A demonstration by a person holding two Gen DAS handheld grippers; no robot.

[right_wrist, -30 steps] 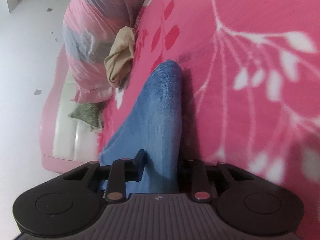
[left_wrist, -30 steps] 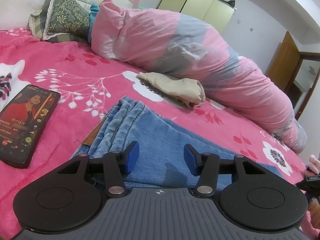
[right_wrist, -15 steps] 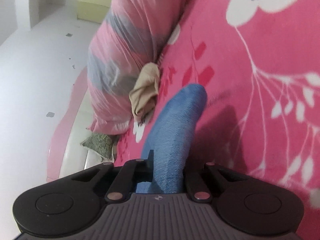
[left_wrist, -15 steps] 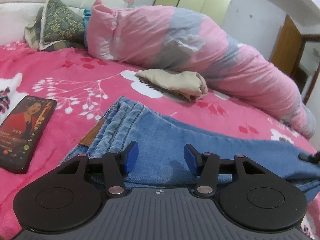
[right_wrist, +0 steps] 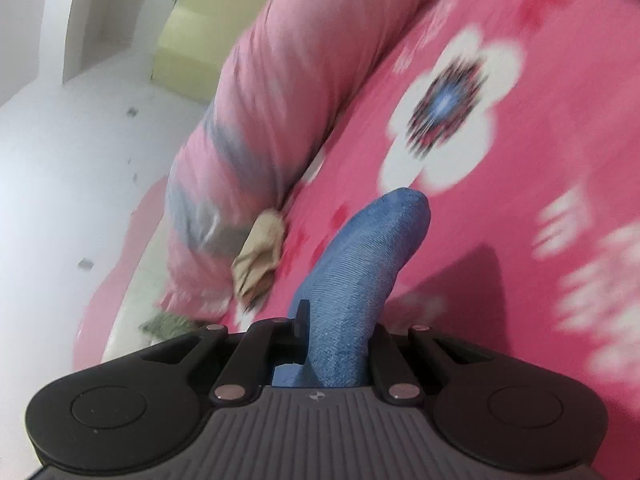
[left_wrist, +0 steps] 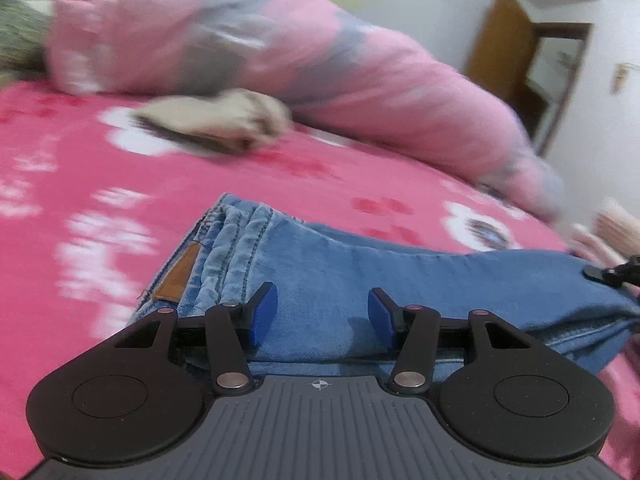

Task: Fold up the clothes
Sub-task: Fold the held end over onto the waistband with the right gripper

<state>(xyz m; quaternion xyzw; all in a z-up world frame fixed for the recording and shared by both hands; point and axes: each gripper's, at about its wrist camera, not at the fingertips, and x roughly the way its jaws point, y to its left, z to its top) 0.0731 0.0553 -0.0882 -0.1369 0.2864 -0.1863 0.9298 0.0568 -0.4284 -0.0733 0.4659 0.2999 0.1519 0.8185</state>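
The right hand-held gripper [right_wrist: 336,344] is clamping a fold of the jeans [left_wrist: 360,276] lying on the bed [left_wrist: 100,168]; the left hand-held gripper [left_wrist: 322,312], jaws parted, is hovering over denim at 6 o'clock; next, probably carrying the leg across toward the waistband.

1. Both views are evenly and fairly brightly lit by soft indoor light; no lamp or window shows.
2. Motion blur smears the far parts of both views: the pink quilt [left_wrist: 248,60], the beige cloth [left_wrist: 216,120] and the flower print on the bedspread [right_wrist: 560,140].
3. Near things stay sharp: the jeans [left_wrist: 360,280] show their stitching and weave.
4. Soft shadows fall on the denim under the left gripper [left_wrist: 322,312], and beside the jeans on the bedspread in the right view.
5. Fisheye bending curves the edges; corners go dark.
6. No harsh glare.
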